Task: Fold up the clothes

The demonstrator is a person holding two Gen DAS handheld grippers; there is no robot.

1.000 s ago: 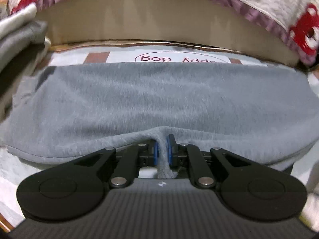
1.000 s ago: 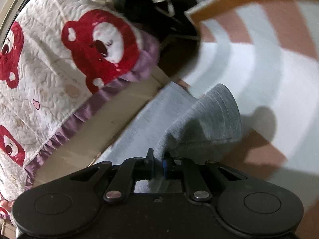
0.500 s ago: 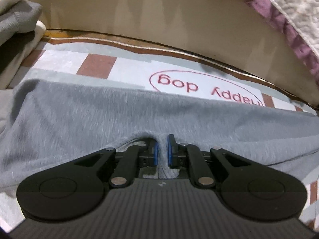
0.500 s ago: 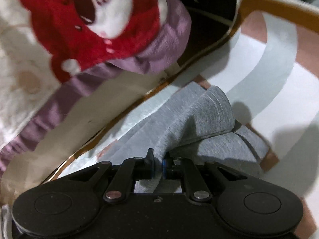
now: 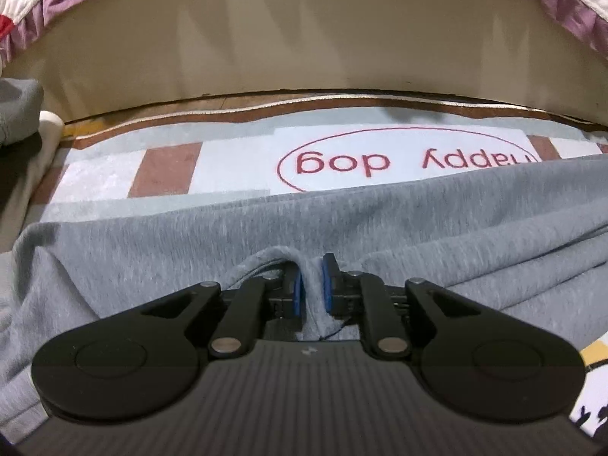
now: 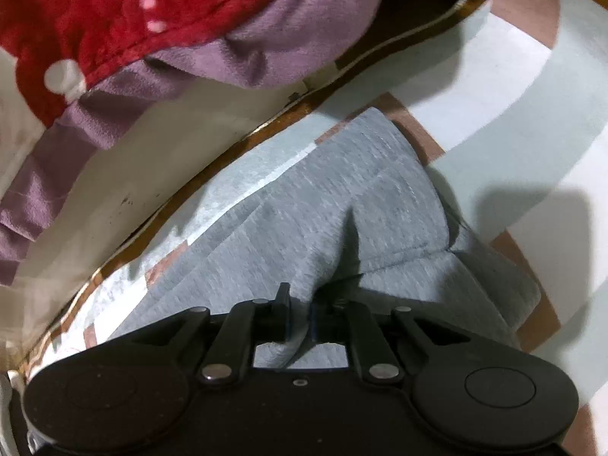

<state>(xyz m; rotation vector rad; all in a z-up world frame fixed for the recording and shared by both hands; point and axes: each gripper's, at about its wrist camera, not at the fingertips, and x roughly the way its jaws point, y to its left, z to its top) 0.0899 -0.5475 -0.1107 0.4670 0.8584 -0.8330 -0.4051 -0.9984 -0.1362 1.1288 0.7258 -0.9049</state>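
Lying spread across a patterned mat [image 5: 235,174], the grey garment [image 5: 380,224] has a pinch of its near edge clamped between the blue pads of the left gripper [image 5: 312,285]. The right gripper [image 6: 300,304] is closed narrow on another fold of the same cloth, whose hemmed end [image 6: 399,205] doubles over itself. Beyond the mat stand a beige panel [image 5: 304,38] and a quilt [image 6: 114,19] with purple trim.

Rug lettering [image 5: 414,161] partly hidden by grey garment [image 5: 342,224]; garment cut off by frame edges
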